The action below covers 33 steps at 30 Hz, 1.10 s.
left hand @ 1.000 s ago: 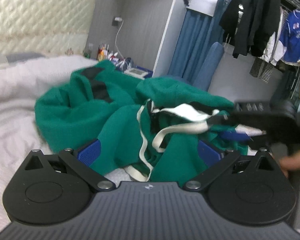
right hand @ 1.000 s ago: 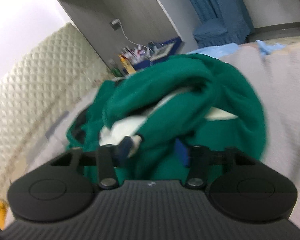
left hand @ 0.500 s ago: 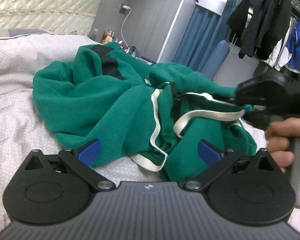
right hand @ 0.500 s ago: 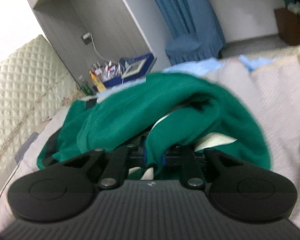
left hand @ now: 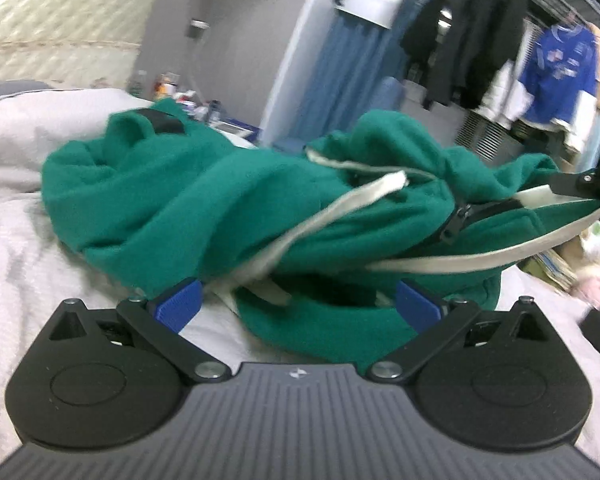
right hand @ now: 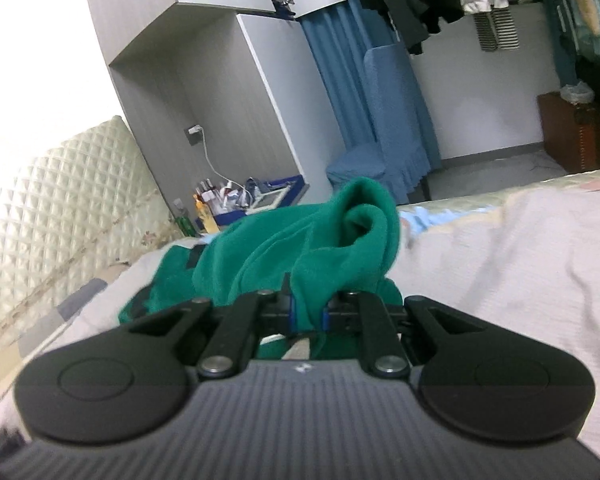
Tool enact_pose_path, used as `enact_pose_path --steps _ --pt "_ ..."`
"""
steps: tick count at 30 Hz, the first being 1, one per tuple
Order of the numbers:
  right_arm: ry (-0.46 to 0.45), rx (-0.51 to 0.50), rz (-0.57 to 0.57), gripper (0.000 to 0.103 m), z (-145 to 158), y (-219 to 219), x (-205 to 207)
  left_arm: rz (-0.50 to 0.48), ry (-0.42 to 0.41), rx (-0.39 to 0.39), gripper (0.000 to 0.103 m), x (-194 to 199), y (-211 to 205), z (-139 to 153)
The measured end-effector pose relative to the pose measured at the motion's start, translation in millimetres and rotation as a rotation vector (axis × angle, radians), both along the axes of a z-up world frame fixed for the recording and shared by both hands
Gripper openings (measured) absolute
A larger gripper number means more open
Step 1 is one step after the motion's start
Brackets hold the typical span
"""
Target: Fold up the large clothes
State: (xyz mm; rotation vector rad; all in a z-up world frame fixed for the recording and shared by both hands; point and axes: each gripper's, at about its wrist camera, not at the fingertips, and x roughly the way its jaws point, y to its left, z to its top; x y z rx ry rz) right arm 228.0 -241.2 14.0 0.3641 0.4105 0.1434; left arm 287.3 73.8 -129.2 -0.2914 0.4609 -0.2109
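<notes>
A large green fleece jacket [left hand: 204,200] with cream trim [left hand: 480,258] and a black zipper [left hand: 456,224] lies bunched on the white bed [left hand: 16,208]. My left gripper [left hand: 300,304] is open, its blue pads [left hand: 178,306] wide apart at the jacket's near hem, which lies between them without being pressed. My right gripper [right hand: 308,314] is shut on a fold of the green jacket [right hand: 340,240] and holds it raised off the bed [right hand: 520,264]. In the left wrist view the right gripper [left hand: 596,188] shows at the right edge, with the trimmed edge stretched toward it.
A quilted headboard [left hand: 60,8] runs along the left. A bedside stand with bottles [right hand: 236,204] and a blue covered chair [right hand: 384,136] stand beyond the bed. Clothes hang on a rail [left hand: 556,68] at the right. A brown cabinet [right hand: 576,132] is on the far floor.
My right gripper closed on the green fabric, then rose and pulled away, stretching the jacket's trimmed edge. The left gripper stayed open and shifted along the near hem.
</notes>
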Motion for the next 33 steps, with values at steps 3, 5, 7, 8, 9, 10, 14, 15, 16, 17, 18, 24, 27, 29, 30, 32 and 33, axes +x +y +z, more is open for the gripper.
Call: enact_pose_path --steps 3,5,7,8,9,10,14,15,16,17,18,24,27,29,30,32,33 --pt "-0.01 -0.028 -0.01 0.014 -0.2 -16.9 -31.8 -0.046 -0.006 0.017 0.103 -13.0 -12.7 2.1" --pt "0.002 -0.022 -0.03 0.014 -5.8 -28.2 -50.2 -0.069 -0.005 0.021 0.103 -21.7 -22.2 3.1" --pt "0.043 -0.017 -0.058 0.014 -20.6 -38.0 -61.7 -0.112 0.001 0.024 0.103 -29.8 -33.8 3.5" --pt "0.07 -0.008 -0.065 0.015 -31.8 -41.9 -64.2 -0.13 0.003 0.032 0.103 -32.1 -40.3 3.3" --pt "0.106 0.004 -0.073 0.015 -44.3 -45.1 -64.8 -0.147 0.002 0.047 0.103 -35.7 -47.6 3.1" --pt "0.173 0.055 -0.084 0.016 -62.2 -52.5 -63.8 -0.163 -0.001 0.065 0.103 -38.8 -54.9 3.4" --pt "0.372 0.245 -0.095 0.024 -107.5 -71.4 -54.7 -0.232 -0.006 0.065 0.102 -47.6 -76.3 -0.4" --pt "0.402 0.263 -0.102 0.024 -113.7 -74.3 -52.9 -0.244 -0.007 0.069 0.102 -48.2 -80.9 -1.2" --pt "0.435 0.293 -0.107 0.025 -120.7 -78.6 -49.4 -0.246 -0.013 0.081 0.102 -49.3 -85.6 -1.8" --pt "0.447 0.317 -0.109 0.029 -125.1 -81.9 -47.1 -0.25 -0.022 0.093 0.1 -50.3 -90.4 -1.6" --pt "0.447 0.333 -0.115 0.031 -127.2 -83.3 -42.6 -0.252 -0.033 0.102 0.098 -51.1 -95.2 -0.8" --pt "0.429 0.349 -0.22 0.063 -140.7 -105.6 -30.4 -0.246 -0.094 0.108 0.082 -37.9 -121.5 9.9" --pt "0.402 0.339 -0.285 0.063 -141.7 -116.7 -31.5 -0.298 -0.1 0.144 0.07 -28.5 -143.3 13.1" --pt "0.381 0.337 -0.303 0.063 -142.7 -123.8 -29.5 -0.314 -0.09 0.196 0.066 -20.6 -161.1 11.2" --pt "0.376 0.335 -0.307 0.063 -143.4 -122.1 -31.9 -0.304 -0.089 0.236 0.065 -16.8 -170.8 8.7" --pt "0.369 0.314 -0.309 0.063 -144.5 -121.6 -29.5 -0.269 -0.087 0.328 0.062 -10.4 -188.1 2.3" --pt "0.371 0.304 -0.305 0.063 -145.5 -120.8 -28.4 -0.259 -0.086 0.357 0.061 -8.2 -192.9 -0.6"
